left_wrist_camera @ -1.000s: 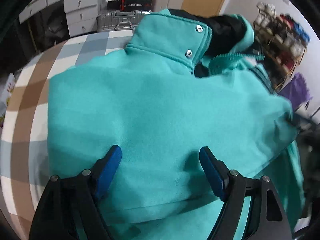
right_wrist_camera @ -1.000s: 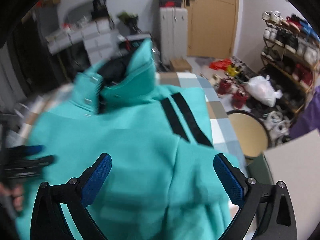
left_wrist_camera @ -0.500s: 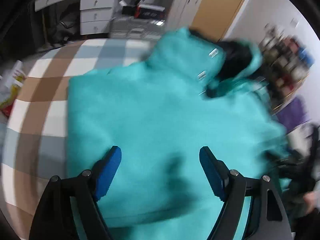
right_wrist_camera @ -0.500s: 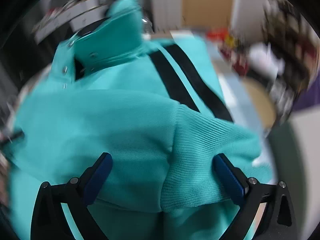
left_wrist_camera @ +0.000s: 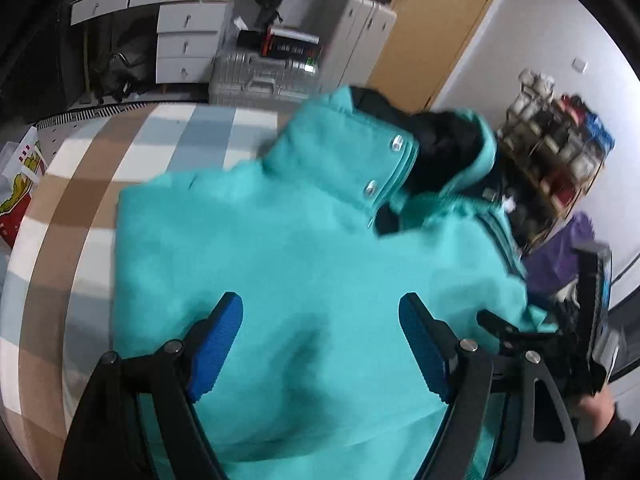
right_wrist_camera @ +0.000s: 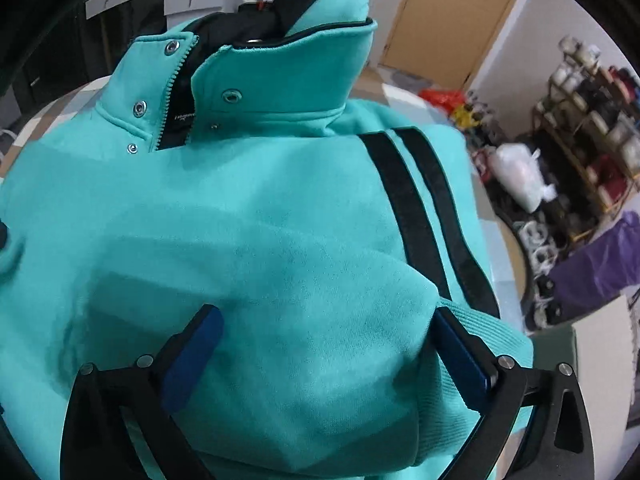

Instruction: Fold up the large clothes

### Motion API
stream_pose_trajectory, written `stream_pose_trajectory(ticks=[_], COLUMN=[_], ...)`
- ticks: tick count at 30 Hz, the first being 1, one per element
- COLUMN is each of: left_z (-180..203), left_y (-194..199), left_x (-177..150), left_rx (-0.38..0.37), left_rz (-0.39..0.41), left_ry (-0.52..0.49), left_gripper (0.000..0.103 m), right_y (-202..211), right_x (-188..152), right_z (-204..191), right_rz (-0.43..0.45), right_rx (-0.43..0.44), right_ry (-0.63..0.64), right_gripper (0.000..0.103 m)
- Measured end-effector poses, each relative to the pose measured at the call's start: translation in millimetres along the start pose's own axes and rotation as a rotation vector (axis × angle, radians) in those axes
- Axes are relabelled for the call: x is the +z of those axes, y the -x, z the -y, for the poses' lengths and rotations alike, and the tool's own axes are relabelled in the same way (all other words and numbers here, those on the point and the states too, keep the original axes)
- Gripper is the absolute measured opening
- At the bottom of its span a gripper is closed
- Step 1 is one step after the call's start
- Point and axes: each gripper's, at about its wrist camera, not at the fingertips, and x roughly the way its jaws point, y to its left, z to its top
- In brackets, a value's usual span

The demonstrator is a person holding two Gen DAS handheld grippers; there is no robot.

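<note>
Left wrist view shows your teal jacket already lying as a compact folded bundle on the checked table, collar on top. Your left gripper hovers over it with jaws spread, holding nothing. Your right gripper is likewise wide apart above the fabric, near the ribbed cuff. Judging by this, only tidying or a final fold remains.

I see the jacket lying on the tabletop, its collar at the far end, drawers beyond.
</note>
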Motion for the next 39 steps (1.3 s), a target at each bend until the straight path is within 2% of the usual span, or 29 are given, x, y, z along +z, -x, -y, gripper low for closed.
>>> stream_pose_trajectory(ticks=[1, 3, 4, 5, 6, 7, 8, 11, 13, 15, 18, 19, 20, 22, 23, 24, 25, 27, 30, 31, 33, 36, 38, 39], left_z=[-2, -10, -13, -9, -1, 8, 11, 2, -4, -1, -2, -3, -4, -4, -6, -7, -8, -10, -19, -24, -33, -42, -40, -37], left_y=[-6, -34, -44, -40, -39, -43, -41, -32, -29, -24, -20, -20, -20, -20, -20, -20, -19, -16, -6, -2, 4, 9, 8, 8], left_x=[2, -4, -11, -19, -29, -36, -35, -33, -31, -33, -34, -34, -34, -34, -33, -32, -32, -31, -30, -30, -29, -27, -27, -27], left_rx=[0.008, 0.020, 0.023, 0.033, 0.066, 0.109, 0.122, 0.053, 0.016, -0.003, -0.038, -0.052, -0.062, -0.083, -0.098, -0.107, -0.117, -0.145, -0.235, -0.276, -0.339, -0.404, -0.402, -0.394], left_rz=[-0.008, -0.089, -0.104, -0.011, 0.034, 0.032, 0.031, 0.056, 0.066, 0.075, 0.089, 0.091, 0.091, 0.094, 0.091, 0.091, 0.093, 0.107, 0.140, 0.156, 0.182, 0.203, 0.200, 0.196], left_ry=[0.016, 0.051, 0.052, -0.013, -0.088, -0.155, -0.177, -0.132, -0.107, -0.104, -0.095, -0.091, -0.089, -0.086, -0.079, -0.072, -0.066, -0.045, 0.020, 0.051, 0.106, 0.166, 0.162, 0.152], left_gripper=[0.077, 0.077, 0.076, 0.078, 0.079, 0.079, 0.081, 0.083, 0.083, 0.083, 0.083, 0.083, 0.083, 0.083, 0.083, 0.083, 0.083, 0.083, 0.083, 0.083, 0.083, 0.083, 0.083, 0.083], right_y=[7, 18, 20, 16, 11, 8, 10, 30, 32, 20, -11, -17, -27, -40, -43, -36, -27, 2, 39, 47, 55, 50, 41, 41], right_x=[2, 8, 8, 9, 13, 18, 25, 53, 75, 106, 144, 148, 154, 167, 172, 179, 181, 176, 130, 108, 63, 3, -14, -14], right_z=[9, 26, 33, 38, 41, 45, 52, 70, 82, 86, 78, 76, 73, 64, 62, 46, 36, -5, -64, -74, -85, -84, -77, -69], right_rz=[0.028, 0.089, 0.100, 0.067, 0.023, -0.004, 0.016, 0.146, 0.194, 0.172, 0.093, 0.081, 0.064, 0.049, 0.051, 0.075, 0.105, 0.226, 0.372, 0.395, 0.394, 0.301, 0.227, 0.194], right_rx=[0.044, 0.111, 0.132, 0.159, 0.194, 0.212, 0.216, 0.257, 0.293, 0.314, 0.243, 0.241, 0.260, 0.343, 0.336, 0.266, 0.233, 0.121, -0.014, -0.020, -0.009, 0.010, -0.002, 0.033], right_ry=[-0.031, -0.104, -0.144, -0.165, -0.172, -0.172, -0.174, -0.236, -0.311, -0.369, -0.400, -0.407, -0.426, -0.458, -0.433, -0.352, -0.280, -0.011, 0.396, 0.493, 0.639, 0.773, 0.757, 0.708], right_gripper=[0.103, 0.103, 0.103, 0.103, 0.103, 0.103, 0.100, 0.100, 0.100, 0.100, 0.096, 0.092, 0.081, 0.049, 0.017, 0.018, 0.018, 0.016, 0.015, 0.015, 0.015, 0.014, 0.016, 0.020])
